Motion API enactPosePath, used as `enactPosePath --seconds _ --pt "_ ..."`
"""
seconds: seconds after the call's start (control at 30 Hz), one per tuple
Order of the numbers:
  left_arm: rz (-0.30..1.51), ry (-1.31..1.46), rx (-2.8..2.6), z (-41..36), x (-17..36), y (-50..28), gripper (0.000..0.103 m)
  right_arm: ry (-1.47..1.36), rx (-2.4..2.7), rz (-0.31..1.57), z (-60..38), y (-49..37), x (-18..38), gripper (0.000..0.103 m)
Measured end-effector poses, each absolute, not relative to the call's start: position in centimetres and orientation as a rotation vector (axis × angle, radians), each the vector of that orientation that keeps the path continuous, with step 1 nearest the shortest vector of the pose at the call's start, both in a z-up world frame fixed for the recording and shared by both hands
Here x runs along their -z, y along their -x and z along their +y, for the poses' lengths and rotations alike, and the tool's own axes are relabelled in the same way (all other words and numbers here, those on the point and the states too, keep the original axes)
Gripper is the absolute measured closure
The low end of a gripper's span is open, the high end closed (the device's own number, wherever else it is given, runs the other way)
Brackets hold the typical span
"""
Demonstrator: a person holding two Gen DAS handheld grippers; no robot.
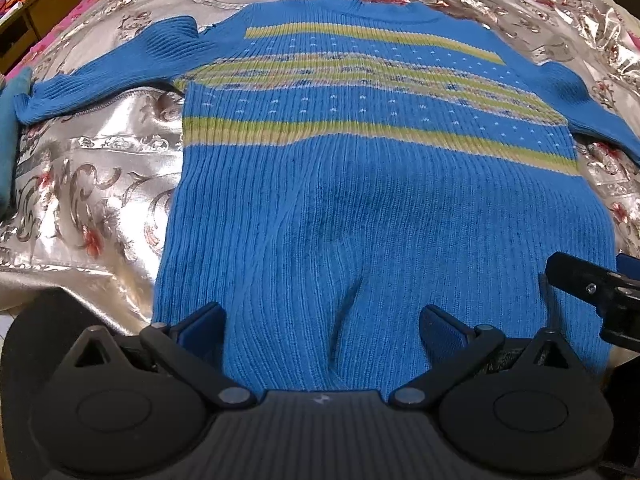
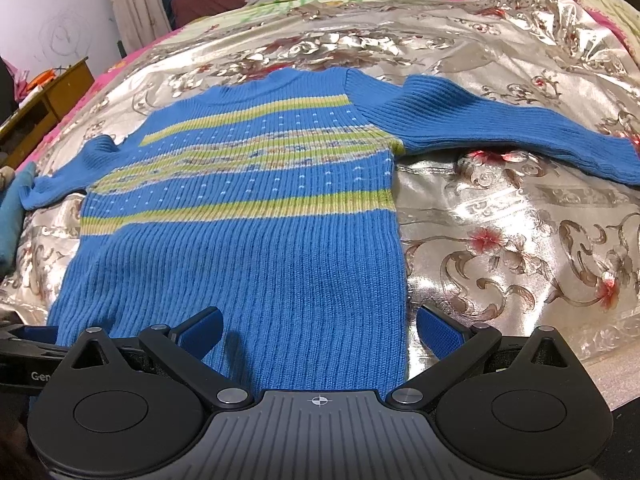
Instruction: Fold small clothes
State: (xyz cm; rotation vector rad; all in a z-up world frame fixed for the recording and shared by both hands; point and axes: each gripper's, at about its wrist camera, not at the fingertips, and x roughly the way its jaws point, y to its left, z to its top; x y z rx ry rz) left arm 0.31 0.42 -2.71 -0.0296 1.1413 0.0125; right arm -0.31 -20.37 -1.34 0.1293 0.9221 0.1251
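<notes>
- Currently, blue sweater [image 1: 360, 200] lies flat on the bed's silver floral cover [image 2: 500, 240], sleeves spread.
- Left tongs [image 1: 322, 330] spread apart, low over hem.
- Right tongs [image 2: 320, 330] spread apart, straddling hem's right corner.

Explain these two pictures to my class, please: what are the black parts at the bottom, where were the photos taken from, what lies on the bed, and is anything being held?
There is no robot here. A person holds one pair of tongs in each hand, and a wide-angle camera on each looks forward along its two blue-padded fingers. One picture comes from the left tongs, the other from the right tongs; the black parts at the bottom are their own bodies.

On the shiny flowered bedcover lies a small blue sweater with yellow-green stripes, spread flat with both sleeves out to the sides. Its hem is nearest the cameras.

Both tongs are open at the hem. Nothing is held yet, and no fold has been made. The right tongs also peek in at the right edge of the left picture.
</notes>
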Motion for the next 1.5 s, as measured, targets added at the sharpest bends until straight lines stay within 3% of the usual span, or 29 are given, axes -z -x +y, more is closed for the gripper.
enactPosePath --seconds 0.57,1.5 --pt "1.168 0.075 0.009 1.2 2.6 -0.4 0.000 -0.136 -0.136 0.919 -20.4 0.4 1.1 0.000" --pt "0.993 0.054 -0.017 1.0 0.0 0.9 0.000 -0.169 -0.159 0.909 -20.6 0.4 1.1 0.000"
